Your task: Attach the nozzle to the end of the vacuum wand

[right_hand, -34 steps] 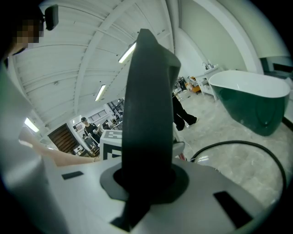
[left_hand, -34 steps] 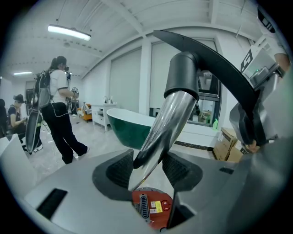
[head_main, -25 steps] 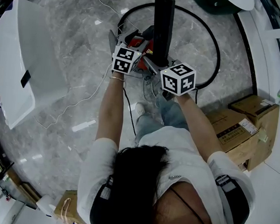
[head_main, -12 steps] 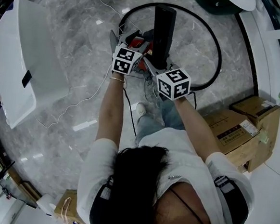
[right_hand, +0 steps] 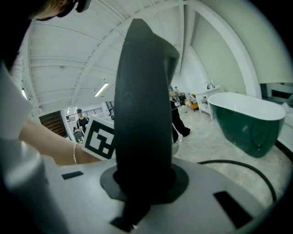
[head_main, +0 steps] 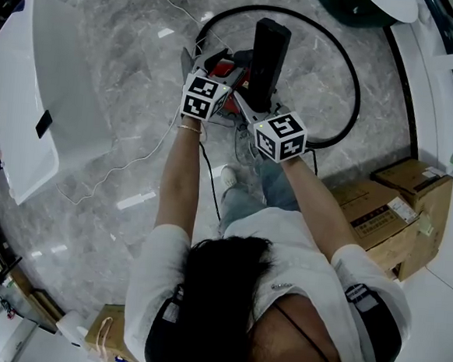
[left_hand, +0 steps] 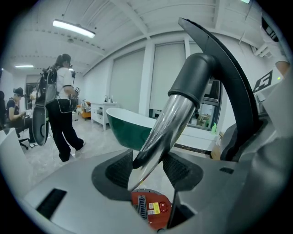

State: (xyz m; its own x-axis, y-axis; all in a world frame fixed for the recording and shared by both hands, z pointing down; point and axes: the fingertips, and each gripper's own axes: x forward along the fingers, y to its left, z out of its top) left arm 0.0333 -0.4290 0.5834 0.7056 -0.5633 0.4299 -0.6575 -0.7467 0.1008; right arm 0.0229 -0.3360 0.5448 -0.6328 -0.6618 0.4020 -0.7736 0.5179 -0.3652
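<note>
A tall black nozzle [head_main: 268, 53] stands upright above the red vacuum body [head_main: 233, 74]. My right gripper [head_main: 265, 109] is shut on its lower end, and in the right gripper view the nozzle [right_hand: 144, 114] fills the middle between that gripper's [right_hand: 144, 185] jaws. My left gripper [head_main: 227, 92] sits just left of it. In the left gripper view a chrome vacuum wand [left_hand: 167, 125] with a dark grey collar [left_hand: 197, 75] slants up between the pads, and the left gripper [left_hand: 149, 170] is shut on it. The red vacuum body [left_hand: 149, 208] shows below the jaws.
A black hose [head_main: 351, 85] loops over the marble floor behind the vacuum. A white bathtub [head_main: 38, 99] stands at the left and cardboard boxes [head_main: 399, 213] at the right. A green bathtub [right_hand: 247, 121] and people standing in the room show in the gripper views.
My right gripper has rolled a little and shifted slightly left with the nozzle, which now leans a touch to the right. The left gripper has stayed in place.
</note>
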